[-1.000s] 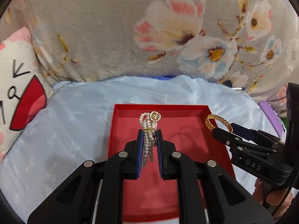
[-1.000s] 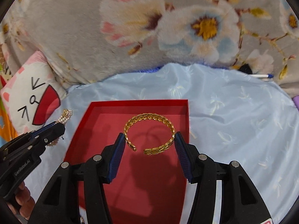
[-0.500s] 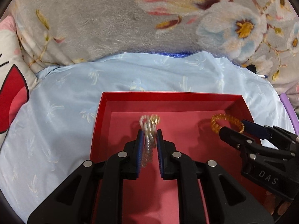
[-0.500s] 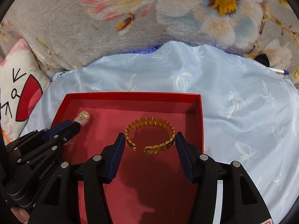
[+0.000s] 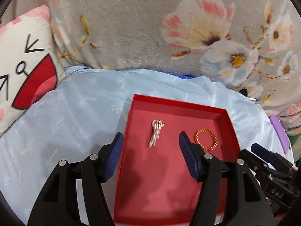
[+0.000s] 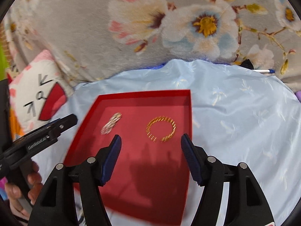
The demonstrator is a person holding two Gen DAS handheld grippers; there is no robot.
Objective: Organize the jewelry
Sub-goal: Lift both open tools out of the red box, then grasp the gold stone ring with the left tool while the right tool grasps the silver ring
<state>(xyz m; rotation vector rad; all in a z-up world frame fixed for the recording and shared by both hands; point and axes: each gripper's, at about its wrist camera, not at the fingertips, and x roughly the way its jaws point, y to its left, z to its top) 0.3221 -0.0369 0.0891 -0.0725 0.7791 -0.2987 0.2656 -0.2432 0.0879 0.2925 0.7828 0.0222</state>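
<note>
1. Nearest me in the left wrist view, my left gripper [image 5: 150, 146] stands released; its jaws have just been opening, with nothing pressed between the blue pads.
2. My right gripper [image 6: 150, 146] is likewise released, its jaws just opened wider, empty.
3. Both hang over the shallow red cardboard tray [image 5: 169, 197], which lies on the pale blue satin cloth [image 5: 75, 113].
4. In the tray lies the bunched pearl bead bracelet with a gold charm [image 5: 155, 132], centre of frame, just beyond the left gripper's fingertips and apart from them.
5. The open gold braided bangle [image 6: 161, 129] lies flat right of it, beyond the right gripper's pads.
6. Farthest, a grey floral plush blanket [image 5: 131, 28].
</note>
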